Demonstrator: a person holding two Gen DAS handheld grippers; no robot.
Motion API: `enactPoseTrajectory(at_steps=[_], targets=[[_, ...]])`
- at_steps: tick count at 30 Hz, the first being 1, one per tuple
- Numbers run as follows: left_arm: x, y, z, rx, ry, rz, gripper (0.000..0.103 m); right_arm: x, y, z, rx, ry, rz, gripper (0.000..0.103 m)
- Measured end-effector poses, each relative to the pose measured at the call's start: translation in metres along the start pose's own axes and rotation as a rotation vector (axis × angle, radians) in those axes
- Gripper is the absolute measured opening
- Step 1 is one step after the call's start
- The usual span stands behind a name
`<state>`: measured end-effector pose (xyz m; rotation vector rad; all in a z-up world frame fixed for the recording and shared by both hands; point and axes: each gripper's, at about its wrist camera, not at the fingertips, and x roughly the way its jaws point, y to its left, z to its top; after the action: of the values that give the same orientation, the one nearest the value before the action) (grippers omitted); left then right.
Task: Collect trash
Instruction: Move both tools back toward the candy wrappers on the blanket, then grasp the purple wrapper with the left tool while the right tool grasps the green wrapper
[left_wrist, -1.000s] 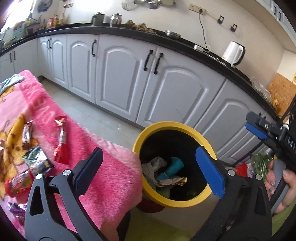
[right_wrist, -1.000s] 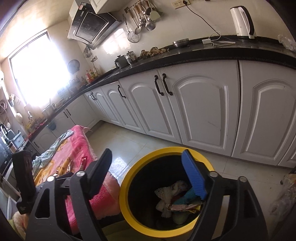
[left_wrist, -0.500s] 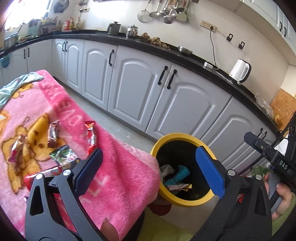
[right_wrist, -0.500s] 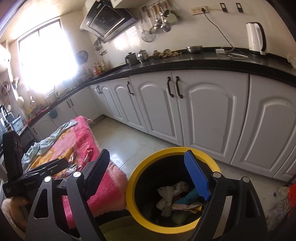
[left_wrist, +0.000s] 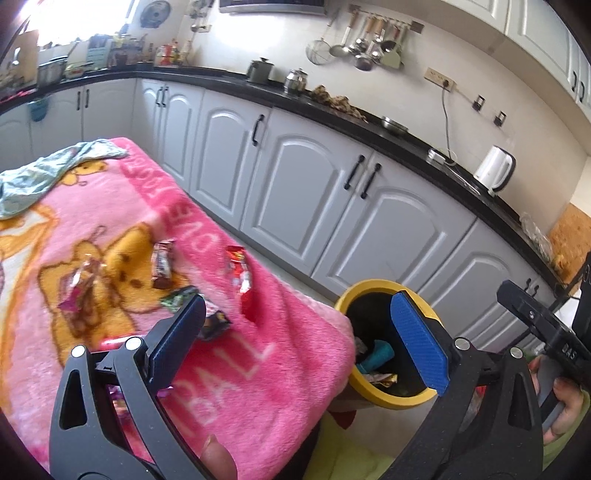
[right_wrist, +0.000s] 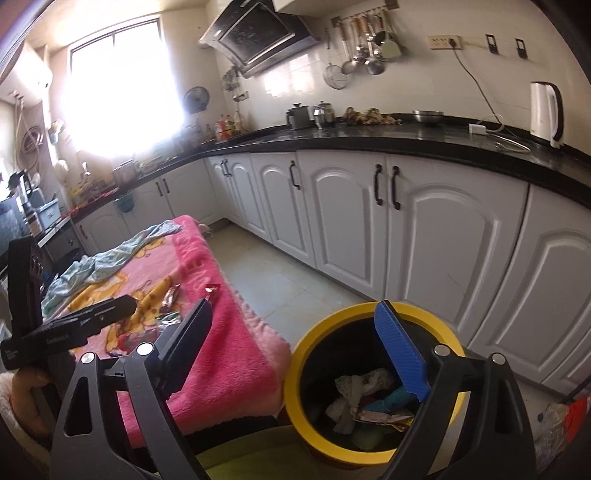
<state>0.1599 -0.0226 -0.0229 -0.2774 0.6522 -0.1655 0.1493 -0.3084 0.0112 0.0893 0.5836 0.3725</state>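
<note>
Vs a second ago: both views have swung away from the bin (left_wrist: 384, 397) toward the pink blanket (left_wrist: 229, 369); more blanket and wrappers in the left view, bin now lower right. Left gripper (left_wrist: 295, 336) wide open, nothing between the jaws. Right gripper (right_wrist: 306, 350) empty too, jaws opening, above the bin's rim (right_wrist: 295, 373). Count on blanket: red wrapper (left_wrist: 240, 275), brown wrapper (left_wrist: 161, 264), green wrapper (left_wrist: 177, 297), clear-pink wrapper (left_wrist: 81, 291), so at least four; more partly hidden behind the left gripper. One bin, trash already inside.
</note>
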Motion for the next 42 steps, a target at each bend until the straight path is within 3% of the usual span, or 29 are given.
enactPoseTrajectory(at_steps=[16, 24, 36, 42], targets=[[-0.047, 0.092, 0.008, -0.147, -0.083, 0.134, 0.092, 0.026, 0.083, -0.006, -0.127, 0.071, 0.138, 0.089], [-0.054, 0.130, 0.006, -0.209, -0.089, 0.181, 0.092, 0.055, 0.130, -0.015, -0.232, 0.120, 0.188, 0.089], [-0.039, 0.180, -0.008, -0.273, -0.041, 0.245, 0.092, 0.120, 0.184, -0.043, -0.483, 0.179, 0.163, 0.088], [-0.023, 0.198, -0.017, -0.294, -0.001, 0.260, 0.092, 0.150, 0.196, -0.058, -0.618, 0.207, 0.115, 0.078]])
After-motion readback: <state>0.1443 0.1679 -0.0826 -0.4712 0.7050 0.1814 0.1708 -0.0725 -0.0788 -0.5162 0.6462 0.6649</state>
